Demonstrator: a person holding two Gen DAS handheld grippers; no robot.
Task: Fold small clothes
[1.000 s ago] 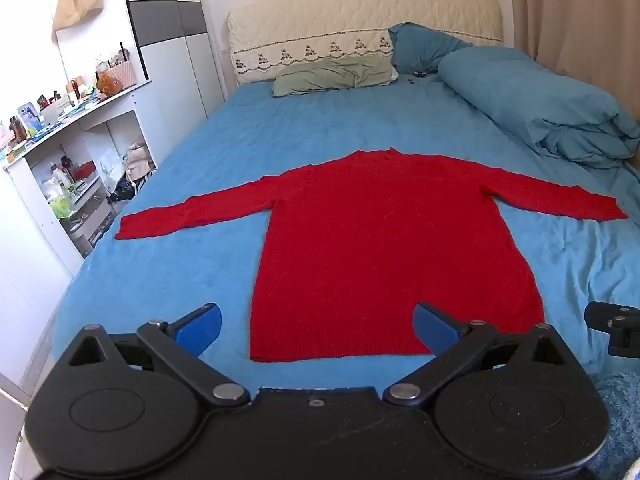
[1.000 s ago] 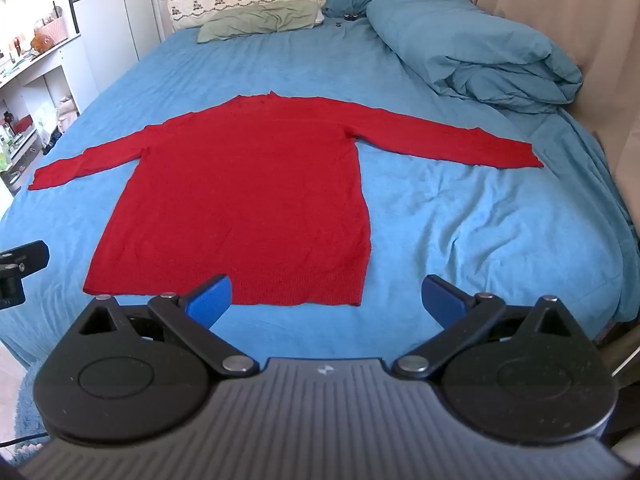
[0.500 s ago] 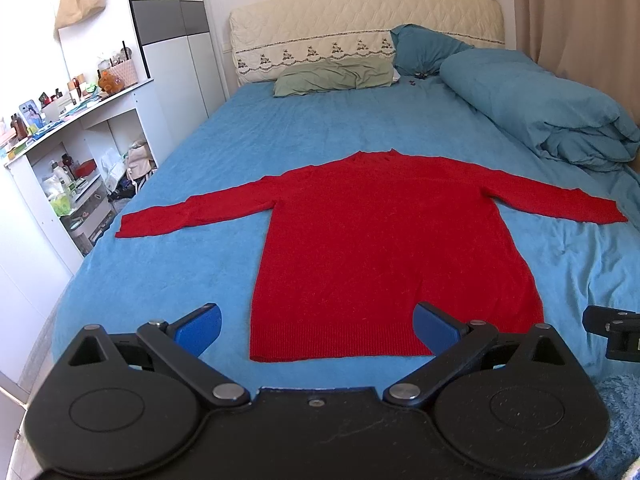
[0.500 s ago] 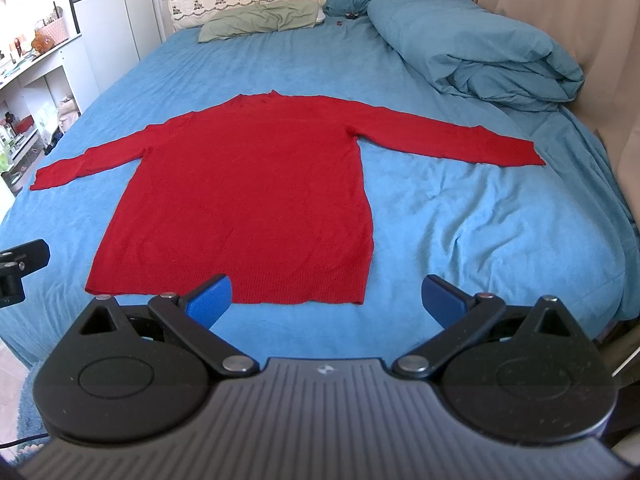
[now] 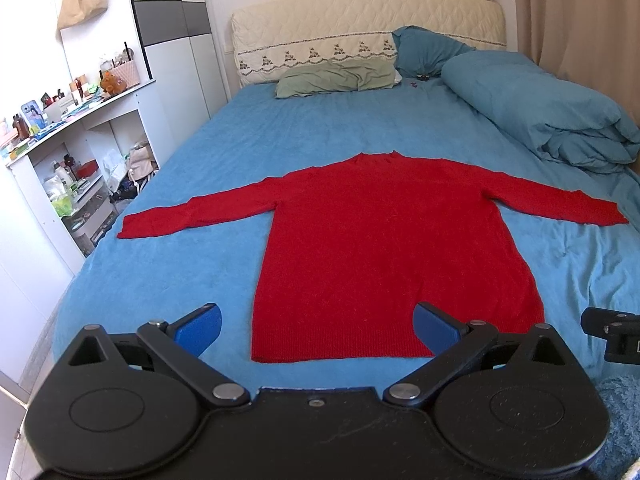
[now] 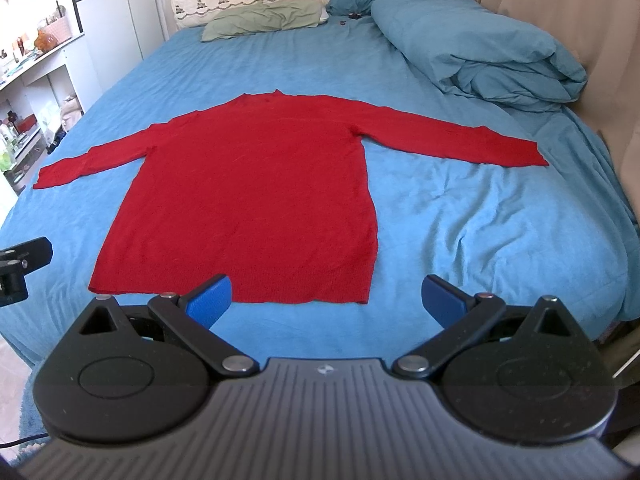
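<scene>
A red long-sleeved sweater lies flat on the blue bed sheet, both sleeves spread out sideways, hem towards me. It also shows in the right wrist view. My left gripper is open and empty, held just short of the hem's left half. My right gripper is open and empty, just short of the hem's right corner. Part of the right gripper shows at the right edge of the left wrist view.
A rolled blue duvet lies along the bed's right side. A green pillow and a blue pillow lie by the headboard. White shelves with clutter stand left of the bed. A curtain hangs on the right.
Both grippers have shifted very slightly; the sweater sits a touch higher in the right wrist view. Nothing was grasped and the sweater has not moved.
</scene>
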